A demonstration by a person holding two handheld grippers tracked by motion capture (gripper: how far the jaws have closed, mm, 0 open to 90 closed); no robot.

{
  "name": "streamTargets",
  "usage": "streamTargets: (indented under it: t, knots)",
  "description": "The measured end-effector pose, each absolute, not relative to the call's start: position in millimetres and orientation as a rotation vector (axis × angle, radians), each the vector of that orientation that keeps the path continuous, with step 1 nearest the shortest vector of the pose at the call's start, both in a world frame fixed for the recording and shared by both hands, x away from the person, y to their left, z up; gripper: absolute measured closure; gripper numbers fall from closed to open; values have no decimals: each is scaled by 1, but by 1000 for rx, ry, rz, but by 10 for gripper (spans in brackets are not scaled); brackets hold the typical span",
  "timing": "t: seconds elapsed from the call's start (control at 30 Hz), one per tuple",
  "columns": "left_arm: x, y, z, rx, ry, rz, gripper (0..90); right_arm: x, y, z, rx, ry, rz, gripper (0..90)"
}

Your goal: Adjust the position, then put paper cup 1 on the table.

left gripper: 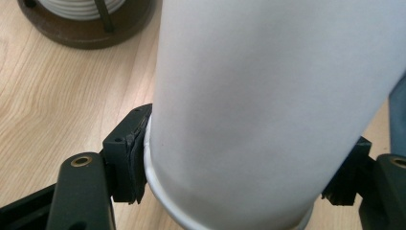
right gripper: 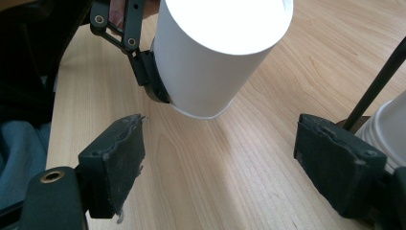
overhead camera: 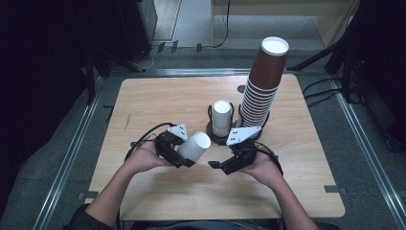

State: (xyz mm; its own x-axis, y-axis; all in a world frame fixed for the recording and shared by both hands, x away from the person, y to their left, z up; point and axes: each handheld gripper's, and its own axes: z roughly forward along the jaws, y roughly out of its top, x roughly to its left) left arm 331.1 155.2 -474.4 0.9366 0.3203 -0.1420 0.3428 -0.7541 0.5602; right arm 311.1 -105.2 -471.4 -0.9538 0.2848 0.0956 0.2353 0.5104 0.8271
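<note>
Left gripper (overhead camera: 184,160) clamps the white cup (overhead camera: 195,146) near its rim, cup tilted and, it seems, just clear of the table (overhead camera: 158,98). Right gripper (overhead camera: 216,164) close beside it, jaws spread wide with nothing between. Brown cup stack (overhead camera: 262,81) in a holder (overhead camera: 215,138) behind.

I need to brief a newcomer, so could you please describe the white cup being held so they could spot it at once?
On the wooden table, look near its front edge, ahead of the dark cup holder. The white paper cup is clamped near its rim in the left gripper. Unlike the upright cups behind it, it is tilted and off the table.
</note>
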Motion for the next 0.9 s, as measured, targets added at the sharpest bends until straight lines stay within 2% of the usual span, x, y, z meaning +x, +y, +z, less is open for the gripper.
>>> streamTargets:
  t: [0.63, 0.9]
  knots:
    - [323, 134, -487, 2553, 357, -167, 257, 310, -85, -471, 343, 2764, 1410, 183]
    - [321, 131, -488, 2551, 313, -181, 253, 309, -83, -468, 292, 2787, 1439, 321]
